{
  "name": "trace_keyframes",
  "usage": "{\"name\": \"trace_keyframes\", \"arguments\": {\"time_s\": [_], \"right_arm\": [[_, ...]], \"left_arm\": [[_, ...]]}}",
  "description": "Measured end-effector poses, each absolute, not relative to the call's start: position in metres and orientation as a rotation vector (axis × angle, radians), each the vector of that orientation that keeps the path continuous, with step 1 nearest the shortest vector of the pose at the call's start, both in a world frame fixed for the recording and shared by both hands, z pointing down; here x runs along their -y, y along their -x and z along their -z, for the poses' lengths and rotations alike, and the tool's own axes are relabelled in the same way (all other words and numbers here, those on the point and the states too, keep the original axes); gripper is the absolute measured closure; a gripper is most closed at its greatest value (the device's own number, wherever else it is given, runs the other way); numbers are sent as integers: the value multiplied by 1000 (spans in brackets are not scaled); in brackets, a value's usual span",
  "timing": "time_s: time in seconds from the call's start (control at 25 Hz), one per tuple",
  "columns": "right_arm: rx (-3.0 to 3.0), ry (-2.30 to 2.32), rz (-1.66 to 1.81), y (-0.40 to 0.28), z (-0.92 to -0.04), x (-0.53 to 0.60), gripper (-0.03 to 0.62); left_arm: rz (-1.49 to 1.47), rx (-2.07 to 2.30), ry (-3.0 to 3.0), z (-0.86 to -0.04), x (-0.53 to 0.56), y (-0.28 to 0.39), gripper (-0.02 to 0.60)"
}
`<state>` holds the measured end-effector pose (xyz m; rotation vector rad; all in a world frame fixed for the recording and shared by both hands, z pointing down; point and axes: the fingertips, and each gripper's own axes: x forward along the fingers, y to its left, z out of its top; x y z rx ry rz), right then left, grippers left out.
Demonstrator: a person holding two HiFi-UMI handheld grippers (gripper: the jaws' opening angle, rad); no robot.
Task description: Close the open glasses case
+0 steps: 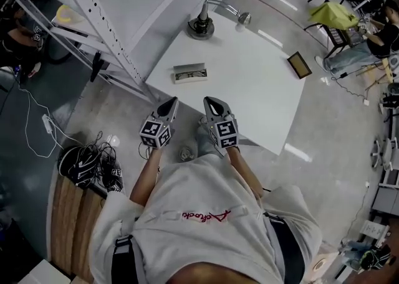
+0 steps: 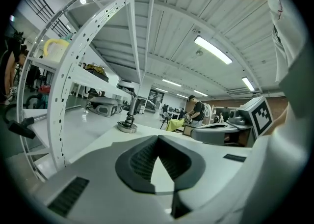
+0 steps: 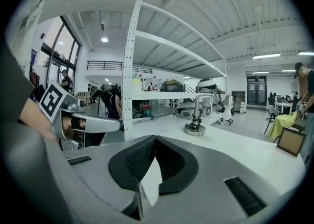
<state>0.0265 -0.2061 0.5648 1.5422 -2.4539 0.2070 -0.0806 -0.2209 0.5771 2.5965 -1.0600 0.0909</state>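
The open glasses case (image 1: 190,72), grey with glasses inside, lies on the white table (image 1: 249,89) near its left edge. Both grippers hover side by side over the table's near corner, short of the case and apart from it. My left gripper (image 1: 172,102) is shut with nothing between its dark pads (image 2: 142,161). My right gripper (image 1: 209,101) is shut too and empty, its tips meeting in the right gripper view (image 3: 156,137). The case does not show in either gripper view.
A metal stand base (image 1: 201,26) sits at the table's far corner, and a small brown framed object (image 1: 299,65) lies near the right edge. A white perforated rack (image 1: 93,15) rises close to the left. Cables (image 1: 87,164) lie on the floor.
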Motion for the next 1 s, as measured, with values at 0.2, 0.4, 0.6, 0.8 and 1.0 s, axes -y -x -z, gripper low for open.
{"name": "trace_keyframes", "arguments": {"time_s": [0.2, 0.4, 0.6, 0.8, 1.0], "right_arm": [[2473, -1492, -214, -24, -572, 234, 565], [2487, -1455, -226, -24, -578, 265, 565], [2501, -1424, -244, -26, -582, 290, 565], [2493, -1391, -287, -25, -594, 302, 563], [2467, -1359, -352, -26, -615, 297, 565]], "left_arm": [[-97, 1093, -2573, -583, 248, 80, 557], [-104, 1115, -2557, -586, 276, 77, 558], [-118, 1134, -2539, -588, 298, 75, 557], [-145, 1138, -2504, -600, 308, 75, 557], [-191, 1117, -2449, -624, 304, 73, 557]]}}
